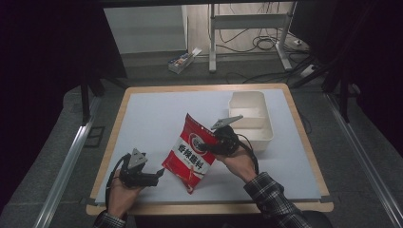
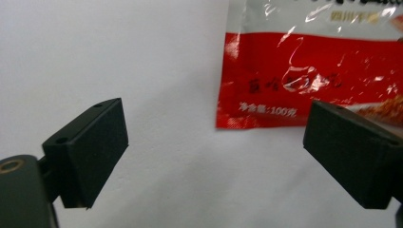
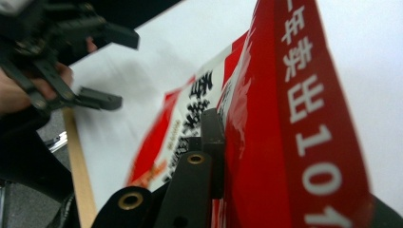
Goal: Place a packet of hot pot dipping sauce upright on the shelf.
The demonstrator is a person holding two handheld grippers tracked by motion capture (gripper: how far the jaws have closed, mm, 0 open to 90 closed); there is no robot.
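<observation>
A red and white snack bag (image 1: 191, 152) with Chinese lettering is tilted up off the white table top (image 1: 152, 118), its upper right edge raised. My right gripper (image 1: 209, 145) is shut on the bag's right side; in the right gripper view the bag (image 3: 294, 109) stands edge-on, clamped against a black jaw. My left gripper (image 1: 159, 175) stays open near the table's front left, just left of the bag's lower corner. In the left gripper view its jaws stand wide apart, with the bag's lower corner (image 2: 304, 80) lying beyond them.
A white rectangular bin (image 1: 252, 118) stands at the back right of the table, just behind my right gripper. The table's wooden front edge (image 1: 209, 208) runs close to both hands. Cables and a stand's legs lie on the floor beyond the table.
</observation>
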